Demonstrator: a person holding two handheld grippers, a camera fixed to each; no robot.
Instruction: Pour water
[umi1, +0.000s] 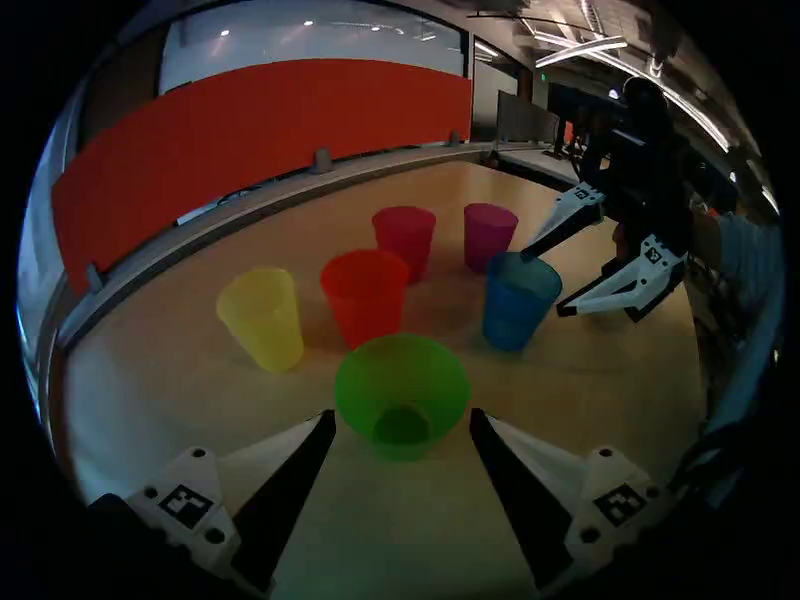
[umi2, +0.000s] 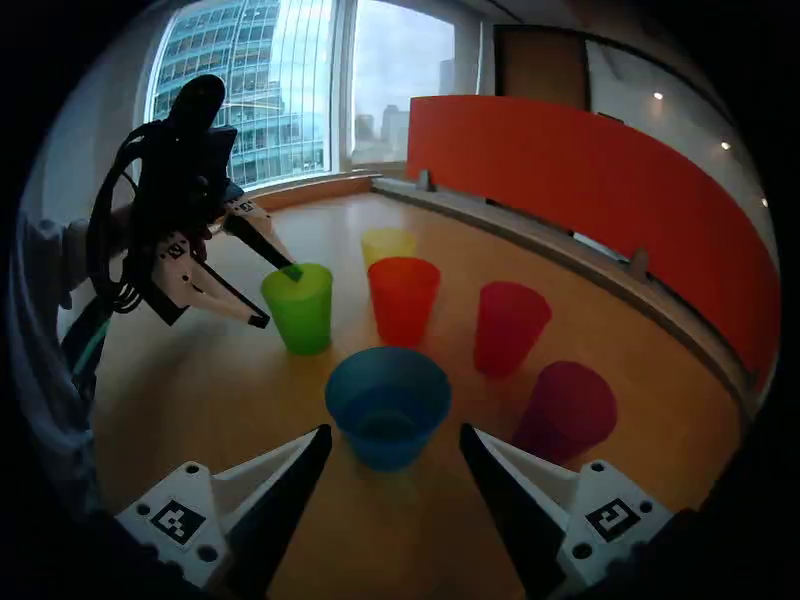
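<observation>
Left gripper (umi1: 401, 415) is held wide, green cup (umi1: 401, 385) between its fingertips, ungripped; right gripper (umi2: 393, 430) likewise wide about blue cup (umi2: 388, 400).

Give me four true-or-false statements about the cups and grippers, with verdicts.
1. The left gripper is shut on the green cup. False: it is open, with a finger on either side of the cup.
2. The right gripper is open and faces the blue cup. True.
3. The yellow cup lies on its side. False: it stands upright.
4. The orange cup stands beside the yellow cup. True.
</observation>
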